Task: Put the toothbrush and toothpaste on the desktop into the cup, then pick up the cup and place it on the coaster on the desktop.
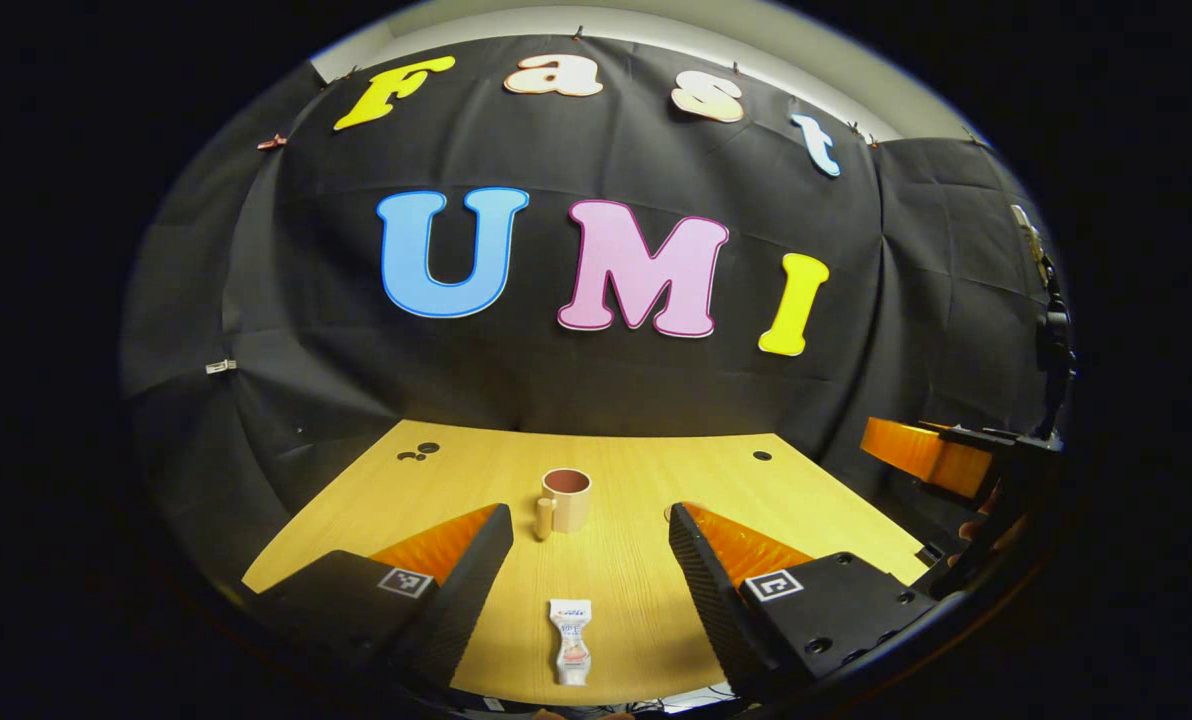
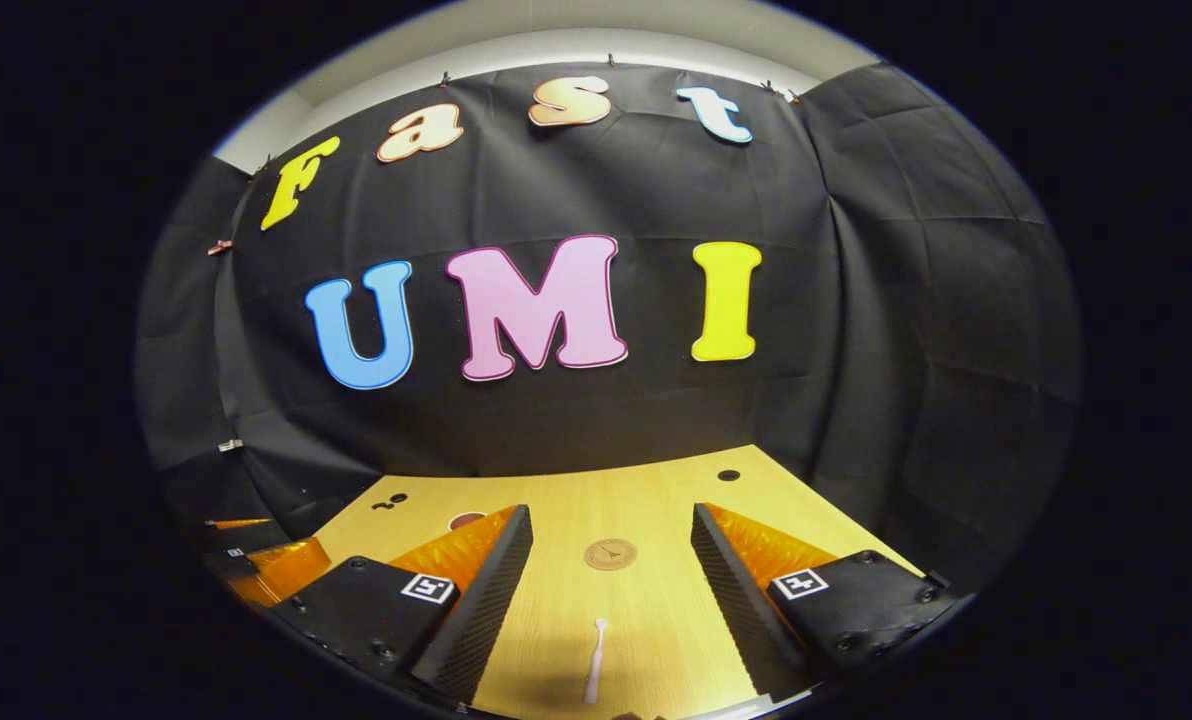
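Black cloth hangs behind your wooden desktop (image 1: 656, 480), and both grippers hover above its near edge. Your left gripper (image 1: 590, 575) has its fingers spread wide, holding nothing; the toothpaste (image 1: 570, 640) lies flat on the desktop between them, nearer you than the cup (image 1: 566, 500). That cup stands upright farther back, straight beyond the toothpaste, handle to its left. Your right gripper (image 2: 611, 575) is likewise wide apart and empty. The toothbrush (image 2: 594, 674) lies on the desktop between its fingers, and the round coaster (image 2: 610, 554) sits beyond it, well to the right of the cup.
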A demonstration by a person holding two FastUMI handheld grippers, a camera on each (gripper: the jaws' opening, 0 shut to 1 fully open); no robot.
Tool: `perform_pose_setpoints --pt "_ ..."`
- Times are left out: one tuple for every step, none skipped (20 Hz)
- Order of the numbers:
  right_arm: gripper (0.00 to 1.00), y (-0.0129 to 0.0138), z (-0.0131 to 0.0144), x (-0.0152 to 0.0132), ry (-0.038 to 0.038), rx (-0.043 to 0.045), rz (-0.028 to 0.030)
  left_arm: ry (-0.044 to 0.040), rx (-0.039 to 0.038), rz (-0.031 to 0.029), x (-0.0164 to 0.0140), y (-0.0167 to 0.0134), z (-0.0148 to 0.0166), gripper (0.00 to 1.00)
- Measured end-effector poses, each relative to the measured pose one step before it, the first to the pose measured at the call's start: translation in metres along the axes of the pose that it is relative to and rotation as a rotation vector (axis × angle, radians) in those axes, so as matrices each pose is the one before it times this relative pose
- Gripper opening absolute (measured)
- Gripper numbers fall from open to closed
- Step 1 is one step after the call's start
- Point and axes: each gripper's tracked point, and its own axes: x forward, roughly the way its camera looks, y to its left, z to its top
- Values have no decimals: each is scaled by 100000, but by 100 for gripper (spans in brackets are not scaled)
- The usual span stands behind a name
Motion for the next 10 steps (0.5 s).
perform_pose_setpoints --pt "98 55 20 209 285 -813 310 -179 74 -523 166 -116 43 97" --pt "98 192 275 132 -39 109 590 151 77 -233 210 -71 54 98" --pt "98 101 483 1 -657 93 106 582 -51 -72 223 5 -227 98" --pt "98 -30 607 119 -1405 -404 -89 1022 -47 -226 146 -3 -146 98" --pt "98 -181 720 101 -1873 -634 -493 1279 -115 -365 184 -8 -188 98" --pt "98 -240 642 142 -1815 -521 -1005 1042 -172 -516 258 1 -25 98" --pt "98 -214 450 217 -921 48 -750 1019 -28 -425 211 86 -247 97" --pt "98 -108 292 75 -920 127 -242 972 502 -308 286 55 -261 98" --pt "98 -138 235 -67 -897 -550 -325 657 725 232 173 215 -188 98" --pt "98 -142 95 10 -621 -1163 -295 346 574 -36 183 204 -26 98"
